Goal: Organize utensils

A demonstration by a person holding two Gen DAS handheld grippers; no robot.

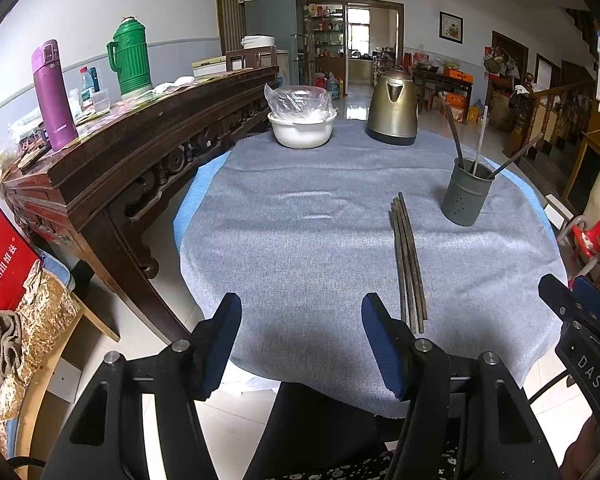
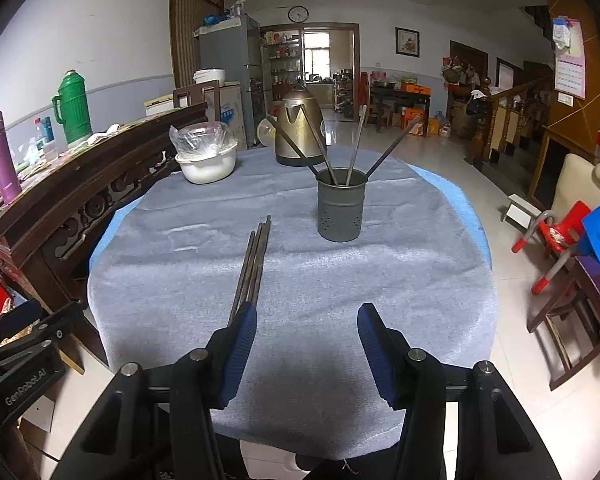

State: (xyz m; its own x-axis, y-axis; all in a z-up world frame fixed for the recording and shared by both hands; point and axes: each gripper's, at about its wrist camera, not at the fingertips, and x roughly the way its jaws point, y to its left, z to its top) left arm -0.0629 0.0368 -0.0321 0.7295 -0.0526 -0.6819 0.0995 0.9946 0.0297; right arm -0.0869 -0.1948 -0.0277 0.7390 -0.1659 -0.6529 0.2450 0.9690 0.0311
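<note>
Both hand-held grippers hover with jaws parted and empty over the near edge of the grey cloth-covered round table (image 1: 300,240): the left gripper (image 1: 300,336), then the right gripper (image 2: 306,340). Between them lies a bundle of dark wooden chopsticks (image 1: 408,264), laid flat, probably for easy picking. Farther right stands the grey perforated metal holder (image 2: 340,210), upright, already holding several utensils and likely their destination.

the left gripper (image 1: 302,340) hovers with jaws apart and empty over the grey tablecloth (image 1: 300,240); dark chopsticks (image 1: 409,264) lie near the holder (image 1: 466,196).
</note>
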